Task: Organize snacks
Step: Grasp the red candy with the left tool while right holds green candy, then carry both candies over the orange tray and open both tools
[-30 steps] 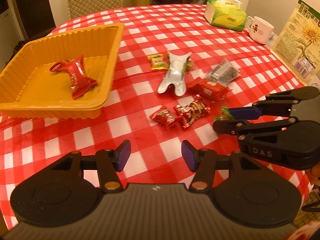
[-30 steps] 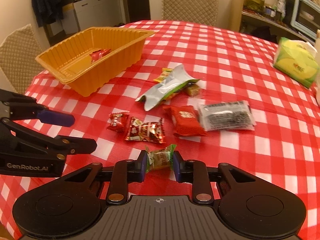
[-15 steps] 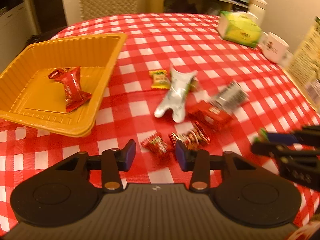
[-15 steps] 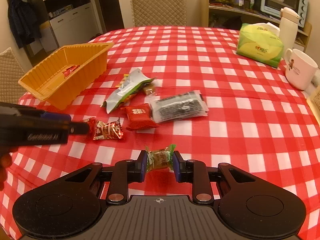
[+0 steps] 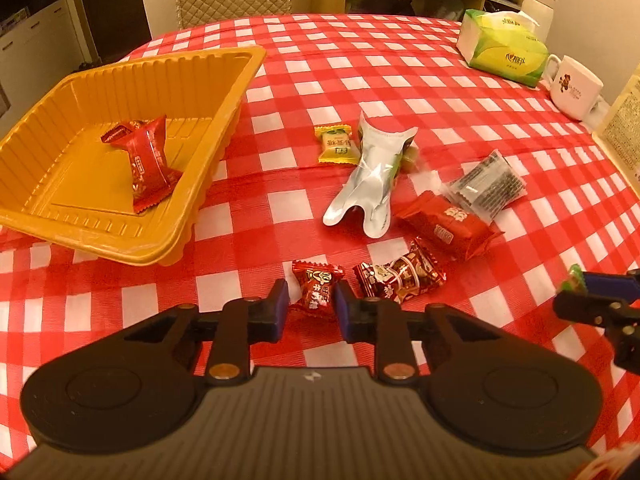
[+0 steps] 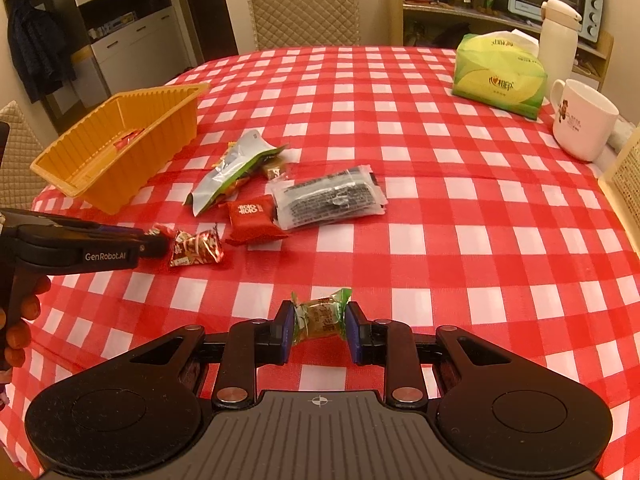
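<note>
My left gripper (image 5: 310, 310) straddles a small red candy (image 5: 316, 286) on the checked tablecloth, jaws open just wider than it. A brown-red candy (image 5: 400, 276) lies right beside it. My right gripper (image 6: 318, 332) is shut on a green-wrapped candy (image 6: 320, 316), held above the cloth. The orange tray (image 5: 224, 120) stands at the left with one red packet (image 5: 146, 162) in it. A silver pouch (image 5: 370, 178), a yellow candy (image 5: 336, 146), a red packet (image 5: 446, 226) and a clear dark packet (image 5: 486, 186) lie in the middle.
A green tissue pack (image 6: 498, 76), a white mug (image 6: 584, 120) and a white flask (image 6: 558, 38) stand at the far right. A printed box (image 5: 622, 120) stands at the right edge. Chairs (image 6: 304, 12) stand around the table.
My left gripper moved forward and down until its fingers straddle the small red candy, narrowing slightly. My right gripper carried the green candy back and to the right.
</note>
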A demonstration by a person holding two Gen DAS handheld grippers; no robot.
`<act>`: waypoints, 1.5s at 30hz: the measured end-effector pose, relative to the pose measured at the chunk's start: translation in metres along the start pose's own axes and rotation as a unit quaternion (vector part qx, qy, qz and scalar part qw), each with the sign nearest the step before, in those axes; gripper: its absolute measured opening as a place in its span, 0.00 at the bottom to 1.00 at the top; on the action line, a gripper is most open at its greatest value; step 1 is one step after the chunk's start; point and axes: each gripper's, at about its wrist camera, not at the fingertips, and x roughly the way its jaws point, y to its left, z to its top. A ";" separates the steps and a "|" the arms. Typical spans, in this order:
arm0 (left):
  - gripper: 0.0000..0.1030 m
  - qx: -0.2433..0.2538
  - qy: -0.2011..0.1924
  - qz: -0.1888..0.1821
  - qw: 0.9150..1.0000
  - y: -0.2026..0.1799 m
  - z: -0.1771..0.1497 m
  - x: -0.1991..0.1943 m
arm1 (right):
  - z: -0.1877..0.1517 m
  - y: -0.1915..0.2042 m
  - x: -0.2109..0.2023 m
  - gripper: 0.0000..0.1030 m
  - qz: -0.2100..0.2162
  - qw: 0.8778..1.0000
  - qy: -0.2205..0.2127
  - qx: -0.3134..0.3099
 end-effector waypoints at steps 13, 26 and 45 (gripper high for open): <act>0.17 0.033 -0.008 -0.003 0.999 -0.005 -0.005 -0.007 | -0.002 -0.006 -0.009 0.27 0.005 1.000 -0.009 0.002; 0.16 0.013 -0.014 0.003 1.000 0.018 -0.028 -0.056 | -0.004 0.003 -0.032 0.27 0.026 0.999 -0.021 -0.015; 0.17 -0.070 -0.028 0.075 0.994 0.110 -0.066 -0.149 | -0.012 0.090 -0.048 0.27 0.137 0.985 0.008 -0.102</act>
